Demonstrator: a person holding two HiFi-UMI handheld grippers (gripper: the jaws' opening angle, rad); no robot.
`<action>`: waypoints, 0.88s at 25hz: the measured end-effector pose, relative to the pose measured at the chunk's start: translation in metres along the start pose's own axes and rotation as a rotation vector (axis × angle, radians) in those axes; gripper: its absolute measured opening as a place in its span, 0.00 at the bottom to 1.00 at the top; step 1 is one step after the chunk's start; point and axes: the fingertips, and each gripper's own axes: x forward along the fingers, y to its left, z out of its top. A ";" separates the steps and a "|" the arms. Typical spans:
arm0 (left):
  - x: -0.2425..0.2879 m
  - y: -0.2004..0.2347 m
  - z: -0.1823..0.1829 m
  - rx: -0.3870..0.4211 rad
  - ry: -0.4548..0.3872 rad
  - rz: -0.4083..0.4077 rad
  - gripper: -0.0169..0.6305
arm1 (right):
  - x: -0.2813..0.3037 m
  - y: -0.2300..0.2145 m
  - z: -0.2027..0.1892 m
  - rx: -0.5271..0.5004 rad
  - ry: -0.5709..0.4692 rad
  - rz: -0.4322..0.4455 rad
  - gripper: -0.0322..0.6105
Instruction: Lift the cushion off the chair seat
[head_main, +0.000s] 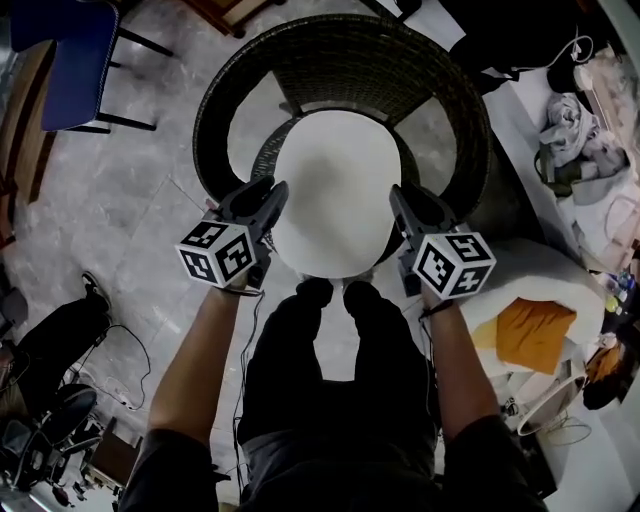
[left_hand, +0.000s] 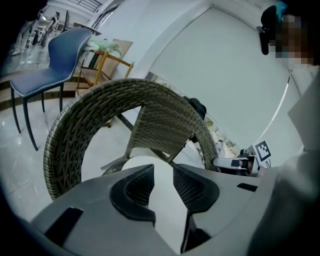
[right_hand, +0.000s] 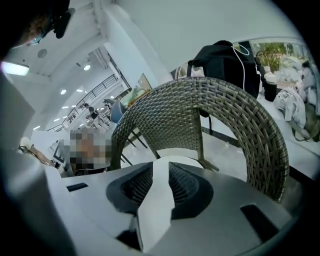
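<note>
— Where was the cushion (head_main: 335, 190)?
— It lay flat on the seat of the wicker chair (head_main: 340, 60); it was white and round, and not yet lifted.
— And the left tongs (head_main: 272, 195)?
— They were at the cushion's left edge, pointing forward and down; the jaws stood clearly apart and grasped nothing; in the left gripper view the cushion showed only through the gap.
— The right tongs (head_main: 396, 197)?
— They were at the right edge, opposite the left tongs; the jaws were parted only a little; the white cushion showed in the narrow slit, but the pads did not press on it.
— Did the tips touch the cushion?
— I could not tell; both were just beside its rim.
— Was there anything else?
— A blue chair (head_main: 75, 60) stood on the floor (head_main: 150, 200) at the left, well apart from the wicker one.
</note>
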 end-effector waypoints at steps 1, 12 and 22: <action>0.002 0.006 -0.007 -0.004 0.010 0.005 0.22 | 0.003 -0.004 -0.007 0.006 0.009 -0.008 0.16; 0.024 0.068 -0.078 -0.052 0.125 0.093 0.35 | 0.042 -0.045 -0.070 0.054 0.080 -0.108 0.31; 0.043 0.094 -0.115 -0.076 0.227 0.161 0.40 | 0.059 -0.081 -0.123 0.137 0.157 -0.219 0.42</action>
